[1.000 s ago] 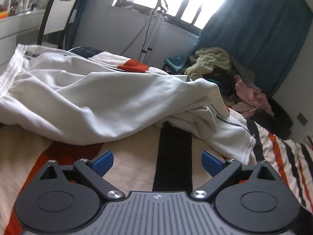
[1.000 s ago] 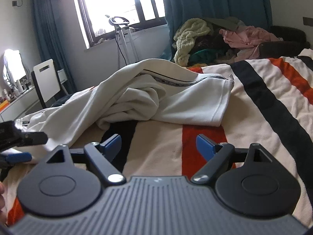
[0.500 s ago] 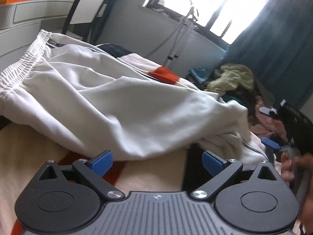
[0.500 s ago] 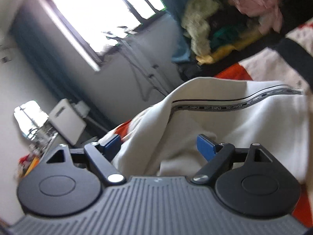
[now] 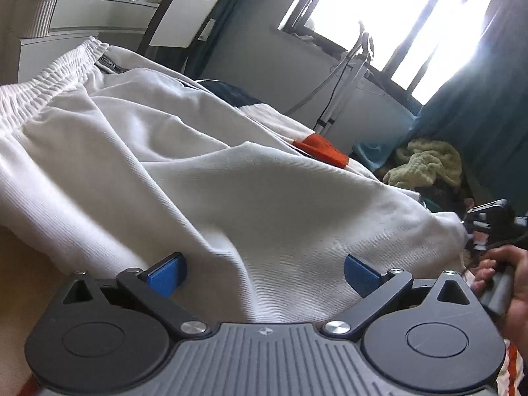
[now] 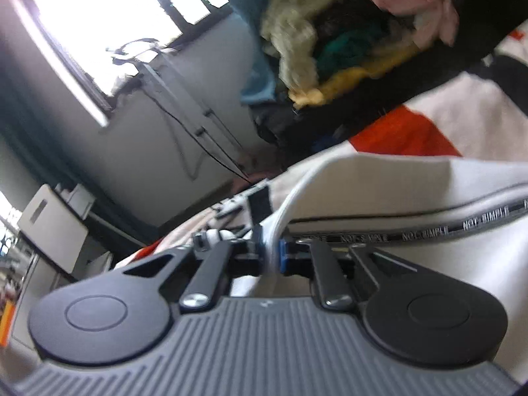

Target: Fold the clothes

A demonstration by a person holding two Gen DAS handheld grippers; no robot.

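White trousers (image 5: 184, 178) lie spread over the striped bed (image 6: 406, 135); the left gripper (image 5: 262, 272) rests at their near edge, jaws released around the cloth. Only the right wrist view shows the right gripper (image 6: 271, 253) clenched on a trouser fold beside the lettered stripe (image 6: 429, 231). Behind stand a laundry heap (image 6: 316, 49), chair (image 5: 184, 16) and window (image 5: 389, 16).
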